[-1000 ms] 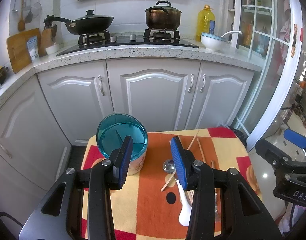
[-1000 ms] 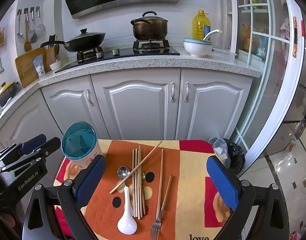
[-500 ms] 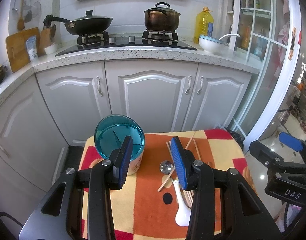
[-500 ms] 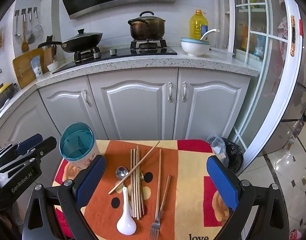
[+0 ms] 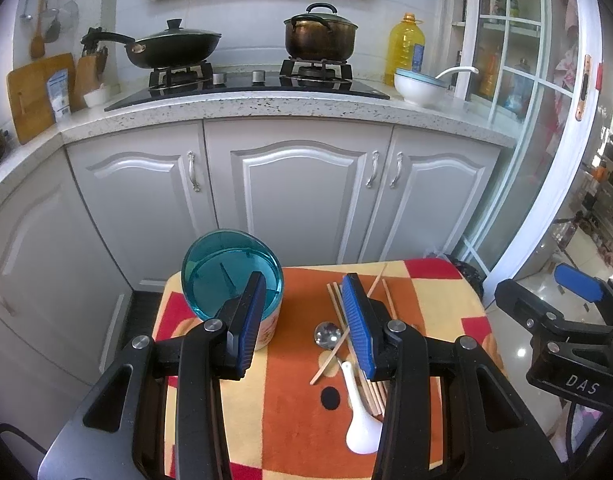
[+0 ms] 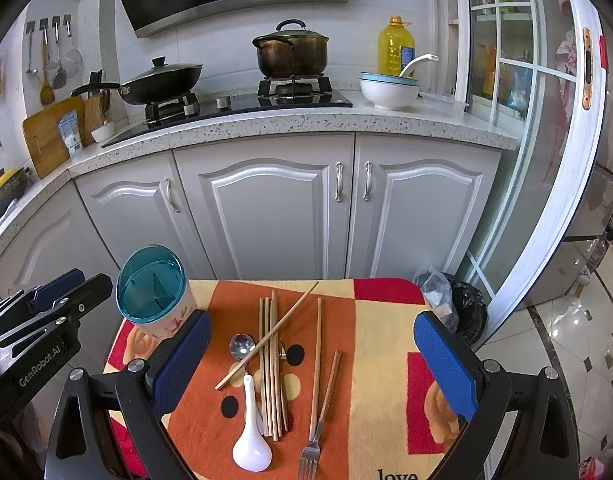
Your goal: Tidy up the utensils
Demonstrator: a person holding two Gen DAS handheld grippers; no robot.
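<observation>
Left wrist view: left claw (image 5: pixel 302 320) released, nothing between its pads, hanging over the small cloth-covered worktop (image 5: pixel 434 288). Utensil holder (image 5: pixel 232 276), teal rim, empty inside, sits centre-left of frame behind the left pad. Metal spoon (image 5: pixel 327 335) lies centre frame, white ceramic spoon (image 5: pixel 360 420) lower centre, chopsticks (image 5: pixel 334 300) partly hidden behind the right pad. Right claw's body shows at the right edge.

Versus a second ago: the view has shifted slightly, holder and utensils sit a bit differently in frame, but nothing on the cloth has been touched. Jaw gap unchanged.

Right wrist view: right claw (image 6: pixel 312 364) wide open, empty, framing the utensil pile. Chopsticks bundle lower centre, one stick lying diagonally across it, two more sticks to its right. Fork (image 6: pixel 311 454) at the bottom edge, white spoon lower centre-left, metal spoon above it. Holder centre-left of frame, upright, at the cloth's far-left corner. Layout same as earlier frames.

Read: no utensil is in the holder yet, so the task looks to be at its start. Both claws appear staged for a first pick; the crossed stick looks like the easiest grab.
</observation>
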